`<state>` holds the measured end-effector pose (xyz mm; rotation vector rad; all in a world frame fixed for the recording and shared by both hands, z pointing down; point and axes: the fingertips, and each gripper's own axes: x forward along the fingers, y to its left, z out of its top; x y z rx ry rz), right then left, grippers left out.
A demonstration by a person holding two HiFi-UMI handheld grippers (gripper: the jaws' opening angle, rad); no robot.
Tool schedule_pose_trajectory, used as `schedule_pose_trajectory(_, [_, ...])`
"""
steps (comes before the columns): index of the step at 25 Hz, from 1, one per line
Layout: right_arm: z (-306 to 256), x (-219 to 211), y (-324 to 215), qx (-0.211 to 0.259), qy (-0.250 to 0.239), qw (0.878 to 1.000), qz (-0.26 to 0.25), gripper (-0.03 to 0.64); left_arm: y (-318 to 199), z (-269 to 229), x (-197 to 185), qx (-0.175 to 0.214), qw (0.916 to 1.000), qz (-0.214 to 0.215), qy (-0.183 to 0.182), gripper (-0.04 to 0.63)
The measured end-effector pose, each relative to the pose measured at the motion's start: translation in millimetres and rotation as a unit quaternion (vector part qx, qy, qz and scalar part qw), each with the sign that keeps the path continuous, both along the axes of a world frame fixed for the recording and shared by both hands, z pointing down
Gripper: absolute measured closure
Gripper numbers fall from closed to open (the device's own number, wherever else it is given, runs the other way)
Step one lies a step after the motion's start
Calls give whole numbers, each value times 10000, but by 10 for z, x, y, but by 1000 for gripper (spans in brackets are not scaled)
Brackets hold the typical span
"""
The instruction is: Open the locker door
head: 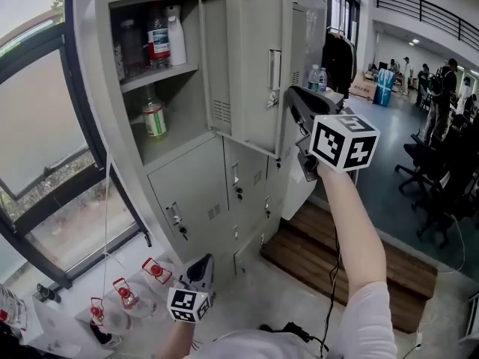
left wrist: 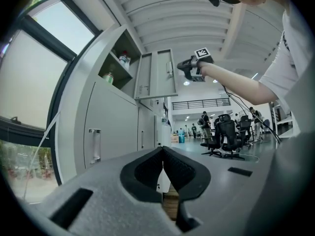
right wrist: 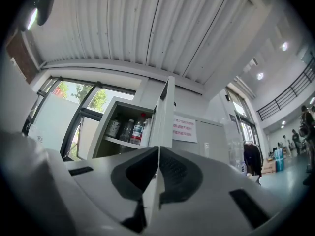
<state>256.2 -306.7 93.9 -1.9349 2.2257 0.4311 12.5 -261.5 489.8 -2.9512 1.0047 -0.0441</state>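
Head view: grey sheet-metal locker door (head: 254, 58) of upper compartment stands swung well out. Plastic bottles (head: 157, 40) on shelf exposed. Right gripper (head: 292, 96) at door's free edge. Left gripper (head: 200, 268) low, well apart from door.

Left gripper view: jaws together, nothing between.

Right gripper view: jaws clamped on door's thin edge.

Assessment: opening largely done. Remaining: release, withdraw.
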Motion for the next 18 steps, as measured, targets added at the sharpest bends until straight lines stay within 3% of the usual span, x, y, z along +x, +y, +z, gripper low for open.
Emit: schedule_pose_trajectory(18, [112,-119,-222,-62,111,9999,-76,603,-174,126,-40,-110,9998,-120,-118,587])
